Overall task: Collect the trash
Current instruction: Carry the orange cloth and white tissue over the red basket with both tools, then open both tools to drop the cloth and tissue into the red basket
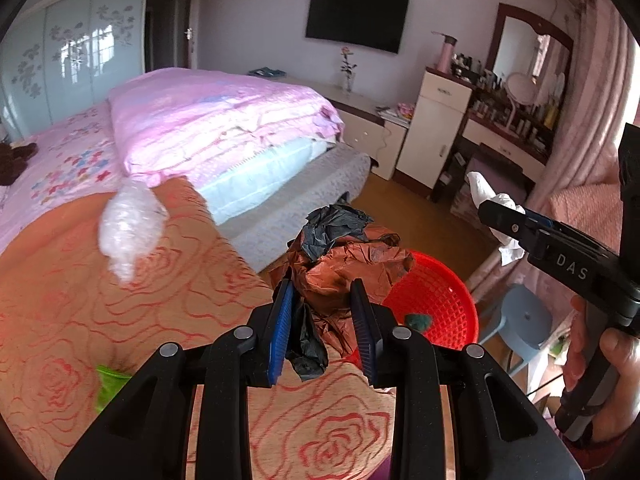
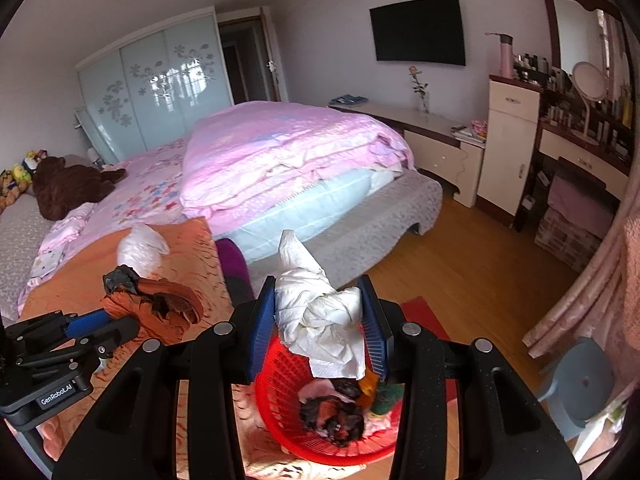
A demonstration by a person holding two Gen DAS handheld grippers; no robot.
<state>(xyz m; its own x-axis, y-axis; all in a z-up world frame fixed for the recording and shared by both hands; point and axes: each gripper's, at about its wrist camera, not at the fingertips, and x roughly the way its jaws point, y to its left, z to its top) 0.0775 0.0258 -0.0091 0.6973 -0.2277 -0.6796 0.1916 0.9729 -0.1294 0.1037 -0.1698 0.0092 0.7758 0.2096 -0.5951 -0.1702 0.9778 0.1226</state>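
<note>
We hold white tissue (image 2: 320,312) clamped in the right gripper (image 2: 318,320) above the red basket (image 2: 280,392); the left gripper (image 1: 324,320) clamps brown paper (image 1: 344,268) beside it; next, release both.

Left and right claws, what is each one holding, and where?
Left claw: crumpled brown-and-black plastic bag, pinched at its lower bunch. Right claw: crumpled white tissue paper, gripped mid-wad.

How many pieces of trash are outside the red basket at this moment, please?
3: brown-and-black bag wad in the left jaws, white tissue in the right jaws over the red basket, clear plastic bag on the bed. Others may be hidden.
</note>
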